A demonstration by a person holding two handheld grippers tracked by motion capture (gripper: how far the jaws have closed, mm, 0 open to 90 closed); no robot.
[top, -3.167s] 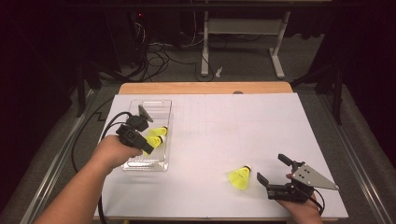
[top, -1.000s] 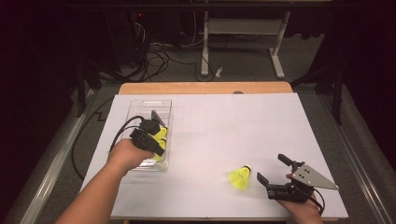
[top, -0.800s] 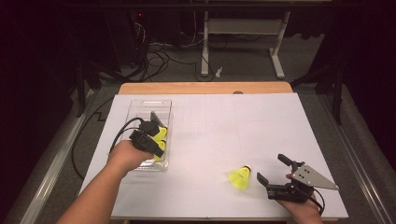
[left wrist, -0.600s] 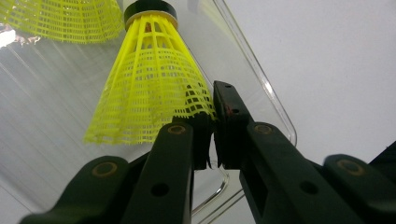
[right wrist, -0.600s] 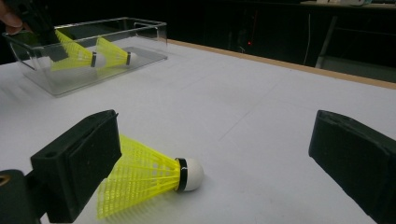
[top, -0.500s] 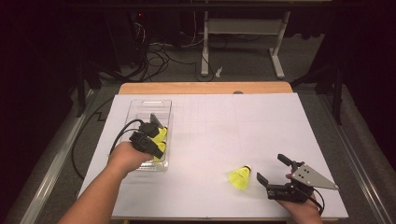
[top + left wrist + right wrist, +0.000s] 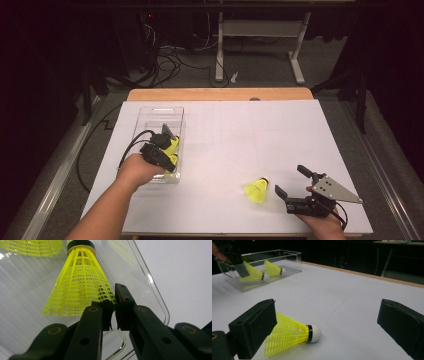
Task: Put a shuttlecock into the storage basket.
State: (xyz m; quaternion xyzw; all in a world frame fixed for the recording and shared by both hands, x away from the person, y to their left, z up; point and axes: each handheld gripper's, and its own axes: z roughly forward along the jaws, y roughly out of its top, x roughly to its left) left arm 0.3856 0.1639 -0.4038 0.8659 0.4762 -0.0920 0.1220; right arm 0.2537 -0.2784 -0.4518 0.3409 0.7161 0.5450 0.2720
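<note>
White-covered bench (image 7: pixel 225 150) under a dark room, cables and a stand's legs on the floor behind. Clear tray (image 7: pixel 170 111) at about 9 o'clock on the sheet, left gripper (image 7: pixel 169 150) inside it, jaws nearly shut and pinching the skirt rim of a yellow shuttlecock (image 7: pixel 80 287), cork pointing away along the gripper's line toward 12; second shuttlecock (image 7: pixel 272 269) farther back in the tray. Loose shuttlecock (image 7: pixel 258 190) at about 5 o'clock, flat on the sheet, cork aimed toward 1 o'clock. Right gripper (image 7: pixel 292 182) just beside it at its 3 o'clock, jaws wide apart, holding nothing; skirt close by one jaw. Plainly the nearer hand for that pickup
</note>
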